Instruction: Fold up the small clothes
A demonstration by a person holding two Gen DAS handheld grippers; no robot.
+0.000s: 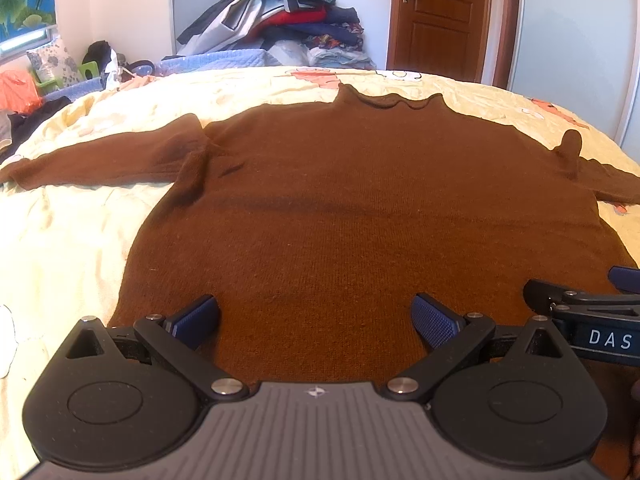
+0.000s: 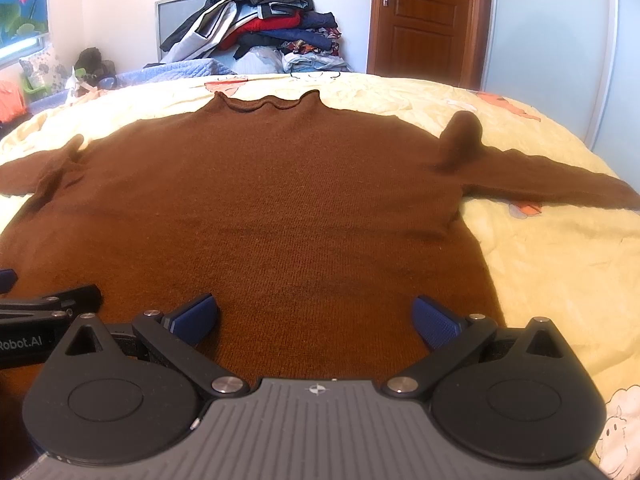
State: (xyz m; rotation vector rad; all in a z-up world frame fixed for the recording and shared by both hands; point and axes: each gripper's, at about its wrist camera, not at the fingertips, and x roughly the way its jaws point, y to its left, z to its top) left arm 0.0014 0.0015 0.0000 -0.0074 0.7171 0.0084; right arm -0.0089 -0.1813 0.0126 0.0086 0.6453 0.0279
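A dark brown knitted sweater is being kept flat on the pale yellow printed bedsheet, sleeves stretched out to both sides. The left gripper and the right gripper are being held wide apart-fingered over its hem, nothing being pinched

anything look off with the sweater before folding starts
Mostly flat, but the sweater has a fold of fabric standing up at its right shoulder, and the left armpit is bunched. The collar edge is wavy. Both grippers, left and right, are open.
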